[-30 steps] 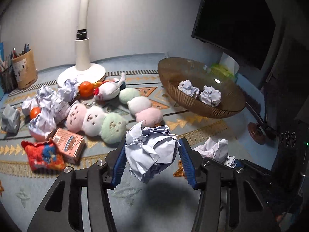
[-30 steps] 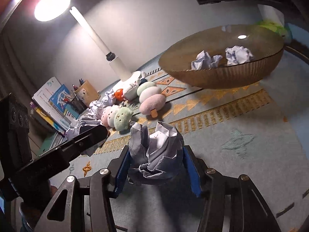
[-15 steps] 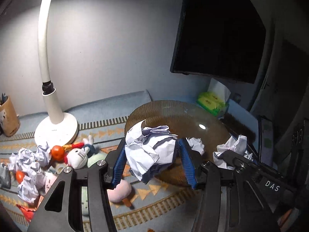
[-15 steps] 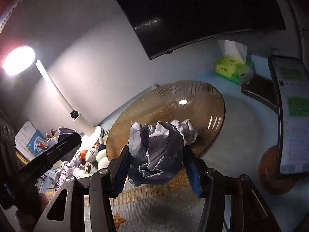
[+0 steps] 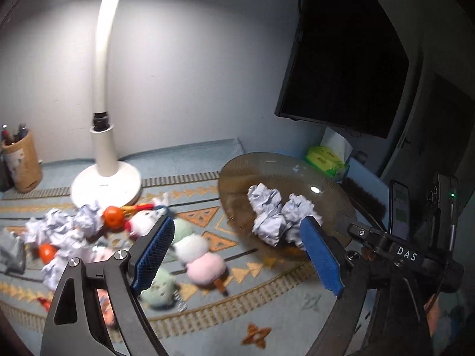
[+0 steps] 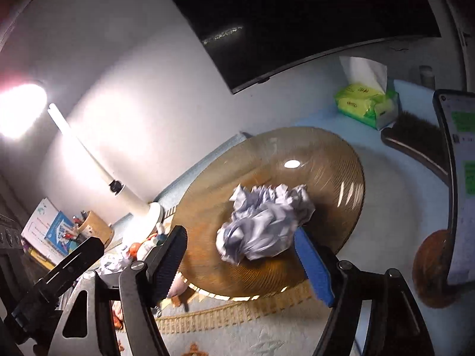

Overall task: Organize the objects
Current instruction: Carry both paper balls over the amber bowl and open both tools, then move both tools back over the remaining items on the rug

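Observation:
A brown ribbed bowl [image 5: 237,178] stands on the patterned mat and holds several crumpled paper balls [image 5: 268,212]. My left gripper [image 5: 237,253] is open and empty, hovering in front of the bowl. My right gripper [image 6: 240,262] is open over the bowl's [image 6: 326,160] near rim, with a blurred pile of crumpled paper [image 6: 264,222] lying in the bowl between and beyond its fingers. More crumpled paper [image 5: 59,227] lies at the left of the mat.
Plush dango toys [image 5: 193,252], orange balls [image 5: 113,217] and snack packs lie left of the bowl. A white lamp base [image 5: 105,185] stands behind them, a pen cup [image 5: 22,163] far left. A tissue pack [image 6: 366,103], a phone [image 6: 463,178] and a monitor are at the right.
Both grippers opened and dropped their crumpled paper balls into the bowl. The left gripper has drawn back a little from the bowl.

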`<state>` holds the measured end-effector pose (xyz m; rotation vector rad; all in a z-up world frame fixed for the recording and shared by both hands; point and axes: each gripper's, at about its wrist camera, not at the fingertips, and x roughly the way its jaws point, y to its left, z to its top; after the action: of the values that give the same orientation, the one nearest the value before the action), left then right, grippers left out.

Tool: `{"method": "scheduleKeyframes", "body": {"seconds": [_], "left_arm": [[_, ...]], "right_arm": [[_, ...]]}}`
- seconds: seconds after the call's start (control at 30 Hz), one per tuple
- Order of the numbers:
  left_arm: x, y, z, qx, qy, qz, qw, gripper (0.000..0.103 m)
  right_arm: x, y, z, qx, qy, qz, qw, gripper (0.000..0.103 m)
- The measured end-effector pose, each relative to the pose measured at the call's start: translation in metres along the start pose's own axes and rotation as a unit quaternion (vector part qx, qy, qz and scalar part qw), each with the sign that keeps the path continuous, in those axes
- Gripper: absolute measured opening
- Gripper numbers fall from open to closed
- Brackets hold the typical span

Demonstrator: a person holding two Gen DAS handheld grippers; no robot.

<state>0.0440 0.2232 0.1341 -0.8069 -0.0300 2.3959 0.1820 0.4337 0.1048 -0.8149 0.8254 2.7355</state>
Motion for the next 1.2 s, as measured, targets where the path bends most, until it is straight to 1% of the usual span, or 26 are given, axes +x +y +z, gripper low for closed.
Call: {"method": "scheduleKeyframes", "body": {"seconds": [0.03, 0.07, 0.1, 0.13, 0.17, 0.2, 0.23, 0.27, 0.33, 0.4, 0.43, 0.47, 0.5, 0.57, 0.63, 0.73, 0.83, 0.87, 0.93, 1.0, 1.1, 1.13, 1.17, 1.2], "left_arm": [[-0.014, 0.013, -0.009, -0.011, 0.009, 0.020, 0.9997, 0.086], [-0.025, 0.028, -0.017, -0.033, 0.028, 0.041, 0.9982, 0.086], [-0.036, 0.046, -0.027, -0.060, 0.043, 0.057, 0.9957, 0.086], [-0.049, 0.065, -0.038, -0.085, 0.044, 0.064, 0.9934, 0.086], [-0.062, 0.083, -0.049, -0.105, 0.037, 0.073, 0.9911, 0.086], [-0.074, 0.100, -0.060, -0.121, 0.028, 0.098, 0.9874, 0.086], [-0.084, 0.117, -0.070, -0.131, 0.026, 0.129, 0.9826, 0.086], [-0.090, 0.132, -0.080, -0.141, 0.029, 0.150, 0.9782, 0.086], [-0.093, 0.157, -0.099, -0.149, 0.039, 0.175, 0.9723, 0.086], [-0.083, 0.178, -0.115, -0.155, 0.066, 0.204, 0.9644, 0.086], [-0.078, 0.184, -0.121, -0.154, 0.069, 0.206, 0.9639, 0.086], [-0.074, 0.190, -0.127, -0.158, 0.067, 0.198, 0.9652, 0.086], [-0.072, 0.195, -0.134, -0.167, 0.064, 0.189, 0.9656, 0.086], [-0.068, 0.201, -0.142, -0.192, 0.059, 0.163, 0.9660, 0.086], [-0.064, 0.201, -0.142, -0.189, 0.070, 0.156, 0.9670, 0.086], [-0.062, 0.198, -0.141, -0.191, 0.077, 0.149, 0.9671, 0.086], [-0.057, 0.193, -0.134, -0.216, 0.063, 0.119, 0.9670, 0.086], [-0.051, 0.191, -0.129, -0.222, 0.066, 0.121, 0.9653, 0.086], [-0.032, 0.184, -0.121, -0.219, 0.097, 0.158, 0.9579, 0.086], [-0.016, 0.175, -0.116, -0.203, 0.102, 0.170, 0.9590, 0.086], [0.003, 0.168, -0.115, -0.166, 0.123, 0.205, 0.9567, 0.086], [0.004, 0.168, -0.115, -0.154, 0.124, 0.211, 0.9572, 0.086], [0.002, 0.169, -0.116, -0.151, 0.125, 0.208, 0.9584, 0.086], [-0.003, 0.173, -0.117, -0.153, 0.128, 0.209, 0.9574, 0.086]], "right_arm": [[0.000, 0.010, -0.010, -0.012, 0.009, 0.013, 1.000, 0.074], [0.001, 0.023, -0.020, -0.029, 0.017, 0.028, 0.999, 0.074], [0.004, 0.037, -0.029, -0.052, 0.026, 0.046, 0.997, 0.079], [0.007, 0.052, -0.039, -0.077, 0.034, 0.063, 0.994, 0.088], [0.011, 0.067, -0.050, -0.098, 0.036, 0.073, 0.992, 0.091], [0.014, 0.082, -0.061, -0.119, 0.037, 0.078, 0.989, 0.094], [0.020, 0.094, -0.073, -0.136, 0.042, 0.077, 0.987, 0.094], [0.027, 0.105, -0.085, -0.148, 0.047, 0.075, 0.985, 0.094], [0.044, 0.118, -0.104, -0.165, 0.058, 0.069, 0.982, 0.094], [0.059, 0.127, -0.120, -0.179, 0.071, 0.059, 0.979, 0.094], [0.065, 0.132, -0.124, -0.193, 0.078, 0.040, 0.977, 0.094], [0.065, 0.137, -0.127, -0.211, 0.073, 0.025, 0.975, 0.094], [0.065, 0.140, -0.129, -0.224, 0.065, 0.021, 0.972, 0.094], [0.070, 0.140, -0.133, -0.232, 0.073, 0.014, 0.970, 0.094], [0.076, 0.142, -0.135, -0.237, 0.083, 0.002, 0.968, 0.094], [0.080, 0.145, -0.136, -0.243, 0.082, -0.018, 0.966, 0.094], [0.082, 0.149, -0.139, -0.257, 0.083, -0.028, 0.962, 0.094], [0.081, 0.149, -0.139, -0.260, 0.082, -0.030, 0.962, 0.094], [0.081, 0.149, -0.139, -0.261, 0.082, -0.030, 0.961, 0.094], [0.081, 0.147, -0.138, -0.256, 0.083, -0.029, 0.963, 0.094], [0.082, 0.143, -0.136, -0.246, 0.087, -0.024, 0.965, 0.094], [0.082, 0.142, -0.135, -0.243, 0.088, -0.022, 0.966, 0.094], [0.082, 0.141, -0.135, -0.242, 0.089, -0.020, 0.966, 0.094], [0.082, 0.142, -0.135, -0.241, 0.090, -0.018, 0.966, 0.094]]}}
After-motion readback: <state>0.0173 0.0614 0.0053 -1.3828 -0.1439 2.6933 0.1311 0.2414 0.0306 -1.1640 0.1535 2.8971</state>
